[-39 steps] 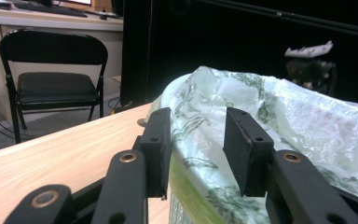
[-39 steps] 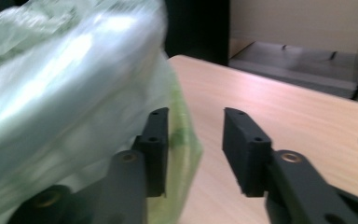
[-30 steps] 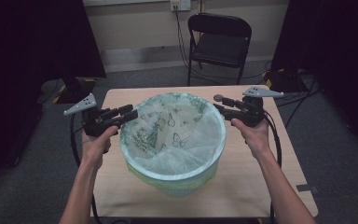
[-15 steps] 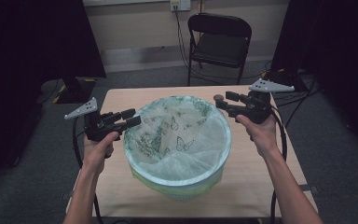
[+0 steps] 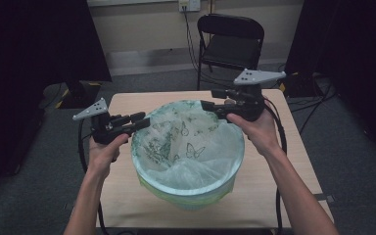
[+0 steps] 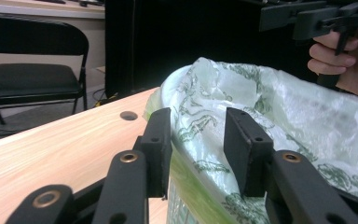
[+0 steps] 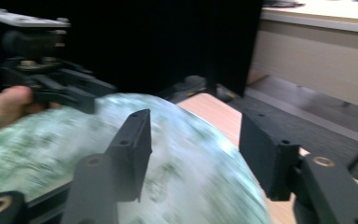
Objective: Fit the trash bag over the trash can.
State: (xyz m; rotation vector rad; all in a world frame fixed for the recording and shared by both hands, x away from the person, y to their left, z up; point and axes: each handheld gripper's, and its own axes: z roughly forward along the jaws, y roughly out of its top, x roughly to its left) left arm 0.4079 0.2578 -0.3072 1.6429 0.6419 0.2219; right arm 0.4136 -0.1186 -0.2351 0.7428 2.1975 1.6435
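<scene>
A pale green bin [image 5: 192,197] stands on the wooden table [image 5: 279,181], lined with a translucent bag [image 5: 196,147] printed with green butterflies. My left gripper [image 5: 146,119] is at the bin's left rim. In the left gripper view its jaws [image 6: 198,140] straddle the bagged rim [image 6: 191,121] with gaps showing; they have just been closing. My right gripper [image 5: 207,98] hovers open above the far right part of the bag; its own view [image 7: 198,135] is blurred and has nothing between the jaws.
A black folding chair [image 5: 231,46] stands beyond the table's far edge. Cables trail over the table's right side [image 5: 279,137] and onto the floor. Dark curtains hang on both sides. A small round hole [image 6: 128,115] marks the tabletop near the bin.
My right gripper has lifted off the right rim and moved up and leftward over the bag. The left gripper has stayed at the left rim, its jaws widening and then narrowing.
</scene>
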